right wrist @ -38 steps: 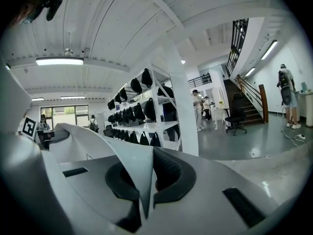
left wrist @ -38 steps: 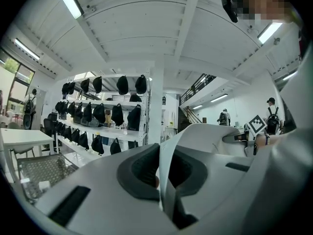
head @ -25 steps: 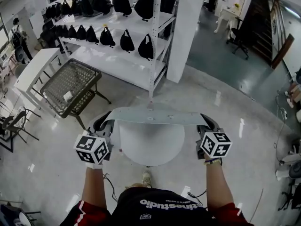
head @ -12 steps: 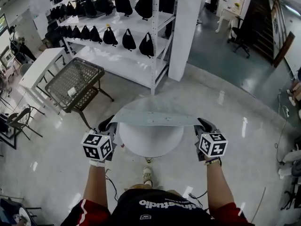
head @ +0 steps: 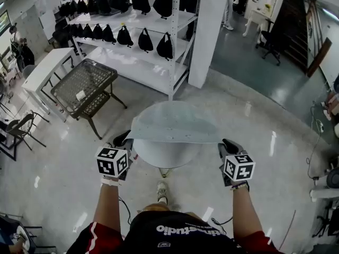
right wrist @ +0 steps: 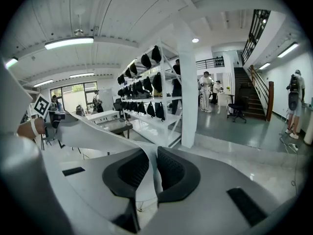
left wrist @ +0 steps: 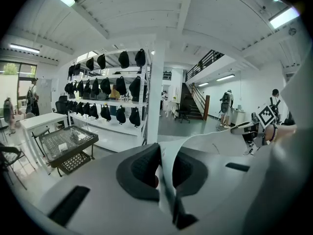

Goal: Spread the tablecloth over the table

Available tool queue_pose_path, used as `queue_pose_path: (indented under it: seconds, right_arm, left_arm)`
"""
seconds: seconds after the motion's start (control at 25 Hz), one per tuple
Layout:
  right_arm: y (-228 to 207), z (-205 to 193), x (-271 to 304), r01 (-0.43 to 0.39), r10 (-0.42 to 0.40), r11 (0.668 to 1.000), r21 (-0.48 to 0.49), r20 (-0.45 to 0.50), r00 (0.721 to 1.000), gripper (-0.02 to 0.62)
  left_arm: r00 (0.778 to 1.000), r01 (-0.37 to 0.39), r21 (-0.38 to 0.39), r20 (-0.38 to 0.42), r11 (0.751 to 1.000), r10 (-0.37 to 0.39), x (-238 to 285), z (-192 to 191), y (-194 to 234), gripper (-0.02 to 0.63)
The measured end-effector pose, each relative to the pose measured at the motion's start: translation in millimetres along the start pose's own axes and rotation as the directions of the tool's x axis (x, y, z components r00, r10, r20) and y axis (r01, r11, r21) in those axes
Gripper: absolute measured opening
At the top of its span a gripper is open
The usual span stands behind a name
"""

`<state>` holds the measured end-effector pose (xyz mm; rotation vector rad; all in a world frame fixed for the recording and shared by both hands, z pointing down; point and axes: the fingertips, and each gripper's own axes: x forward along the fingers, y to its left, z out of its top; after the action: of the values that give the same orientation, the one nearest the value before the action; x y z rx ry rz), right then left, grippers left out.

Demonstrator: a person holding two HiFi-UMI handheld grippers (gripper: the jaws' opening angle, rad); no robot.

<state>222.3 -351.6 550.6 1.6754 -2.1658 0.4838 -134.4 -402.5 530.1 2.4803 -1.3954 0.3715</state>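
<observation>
A pale grey tablecloth (head: 172,121) hangs stretched in the air between my two grippers, billowing flat above the round white table (head: 165,155) and hiding its far half. My left gripper (head: 125,144) is shut on the cloth's near left corner, and the right gripper (head: 226,147) is shut on the near right corner. In the left gripper view the jaws (left wrist: 164,168) pinch the cloth's edge (left wrist: 215,143), which runs off to the right. In the right gripper view the jaws (right wrist: 149,170) pinch the cloth (right wrist: 93,131), which runs off to the left.
A dark wire-mesh table (head: 85,86) stands at the left front. Behind it is a white shelf rack (head: 143,62) with several black bags, and a white pillar (head: 212,30). A white desk (head: 45,70) and chair (head: 21,134) are far left. People stand in the background.
The cloth, a narrow band one second ago, has billowed out forward and now lies broader and flatter over the table. Both grippers keep their hold and have drawn slightly closer together.
</observation>
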Motion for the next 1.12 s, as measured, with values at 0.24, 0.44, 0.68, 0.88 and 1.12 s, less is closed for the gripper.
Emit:
queue_pose_path:
  seconds: [0.24,0.44,0.68,0.88,1.12]
  right_arm:
    - [1.4,-12.6,-20.2,-0.008,0.007,0.999,-0.035,-0.022,1.000,0.081]
    - [-8.3,-7.3,-40.3,-0.004,0.005,0.999,-0.034,0.012,1.000,0.080]
    - [-19.6,5.9,-59.3,0.012,-0.014,1.000,0.019,0.087,0.996,0.063]
    - [-16.9,6.6,-58.8,-0.015,0.013,1.000,0.023,0.102,0.995,0.060]
    - [-8.0,6.0,-51.9,-0.046,0.042,0.998,0.036,0.112,0.993,0.060]
  left_arm:
    - [0.999,-0.014,-0.009,-0.029,1.000,0.013,-9.1,-14.0,-9.5,0.025]
    - [0.998,-0.024,0.003,-0.057,1.000,0.024,-12.5,-18.7,-20.8,0.029]
    - [0.983,0.016,0.086,-0.183,0.996,0.000,-19.5,-54.5,-53.4,0.052]
    - [0.921,0.100,0.225,-0.390,0.969,-0.004,-26.7,-117.5,-85.0,0.097]
    - [0.935,0.066,0.111,-0.353,0.992,-0.022,-62.1,-120.8,-72.9,0.103]
